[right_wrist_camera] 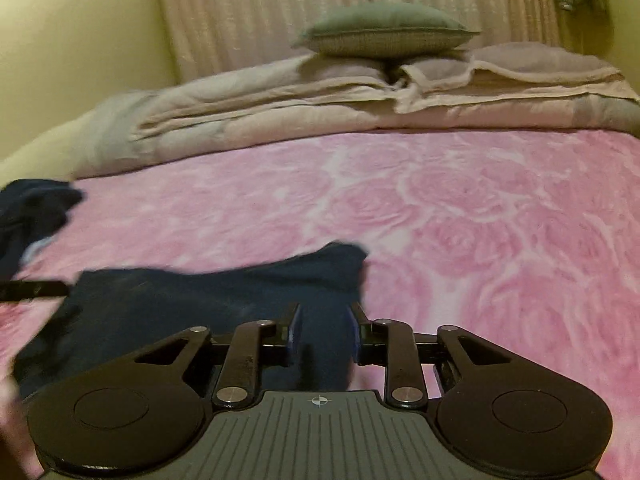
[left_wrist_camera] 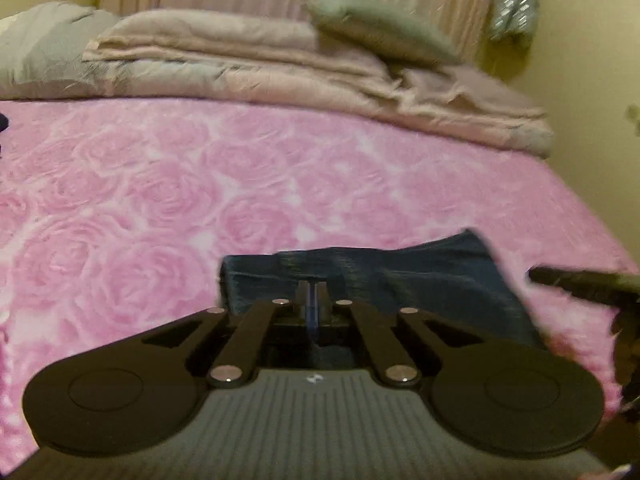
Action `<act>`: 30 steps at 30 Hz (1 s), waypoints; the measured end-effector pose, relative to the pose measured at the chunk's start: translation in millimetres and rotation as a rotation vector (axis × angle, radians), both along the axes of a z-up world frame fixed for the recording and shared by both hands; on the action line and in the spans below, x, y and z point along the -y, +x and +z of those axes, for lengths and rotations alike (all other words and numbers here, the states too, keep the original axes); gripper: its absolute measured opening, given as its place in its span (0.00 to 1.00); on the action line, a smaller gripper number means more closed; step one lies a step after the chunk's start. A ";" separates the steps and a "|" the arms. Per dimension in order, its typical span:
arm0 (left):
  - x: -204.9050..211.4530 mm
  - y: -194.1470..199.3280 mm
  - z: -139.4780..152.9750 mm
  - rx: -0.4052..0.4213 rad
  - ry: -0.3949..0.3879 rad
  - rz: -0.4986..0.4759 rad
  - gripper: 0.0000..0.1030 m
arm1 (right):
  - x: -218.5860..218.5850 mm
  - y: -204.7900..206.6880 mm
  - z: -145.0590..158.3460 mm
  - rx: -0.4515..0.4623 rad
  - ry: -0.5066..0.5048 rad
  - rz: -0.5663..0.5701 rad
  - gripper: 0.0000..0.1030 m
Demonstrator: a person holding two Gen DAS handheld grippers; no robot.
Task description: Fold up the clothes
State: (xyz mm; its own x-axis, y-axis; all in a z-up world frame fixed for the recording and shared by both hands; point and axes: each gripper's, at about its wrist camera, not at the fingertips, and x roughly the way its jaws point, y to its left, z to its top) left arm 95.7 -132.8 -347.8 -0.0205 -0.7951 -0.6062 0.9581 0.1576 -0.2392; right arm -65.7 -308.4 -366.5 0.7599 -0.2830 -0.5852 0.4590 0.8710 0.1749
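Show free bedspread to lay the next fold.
Free: the pink bedspread between the jeans and the folded blankets, and right of the jeans. Crowded: near edge, with jeans and both grippers; a dark garment takes the far left.

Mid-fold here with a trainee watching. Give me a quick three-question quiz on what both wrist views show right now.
1. True or false: the left tool is shut.
2. What does the green pillow rest on? A) folded bedding B) pink bedspread C) floor
3. What colour is the garment in front of the right tool?

Key: 1 true. 2 A, the folded bedding. 3 dark blue.
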 end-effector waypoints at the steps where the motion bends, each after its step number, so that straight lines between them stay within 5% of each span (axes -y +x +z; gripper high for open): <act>1: -12.5 -7.5 5.1 -0.001 -0.011 -0.019 0.00 | -13.4 -10.2 3.2 -0.001 -0.013 0.020 0.56; 8: -65.8 -39.7 -29.8 0.100 0.074 0.028 0.02 | -97.3 -42.8 -16.7 -0.067 -0.130 0.089 0.56; 11: -63.0 -41.3 -41.1 0.134 0.093 0.047 0.03 | -96.6 -34.3 -45.2 -0.113 -0.132 0.077 0.56; 15: -54.5 -45.4 -45.9 0.211 0.101 0.048 0.03 | -93.7 -29.2 -46.8 -0.126 -0.142 0.083 0.56; 22: -69.8 -47.5 -18.5 0.143 0.087 0.108 0.01 | -104.8 -45.6 -12.6 -0.070 -0.118 0.019 0.56; 25: -63.0 -47.5 -32.8 0.138 0.147 0.124 0.02 | -105.4 -33.4 -30.5 -0.168 -0.100 0.011 0.56; 30: -59.8 -53.6 -28.2 0.150 0.180 0.171 0.02 | -101.6 -28.0 -32.4 -0.189 -0.062 -0.028 0.57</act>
State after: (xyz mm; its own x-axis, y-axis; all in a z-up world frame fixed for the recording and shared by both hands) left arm 42.1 -72.9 -376.0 0.2053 -0.6589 -0.7237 0.9366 0.3468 -0.0501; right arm -93.8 -206.8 -398.8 0.6290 -0.3426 -0.6978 0.5032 0.8637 0.0296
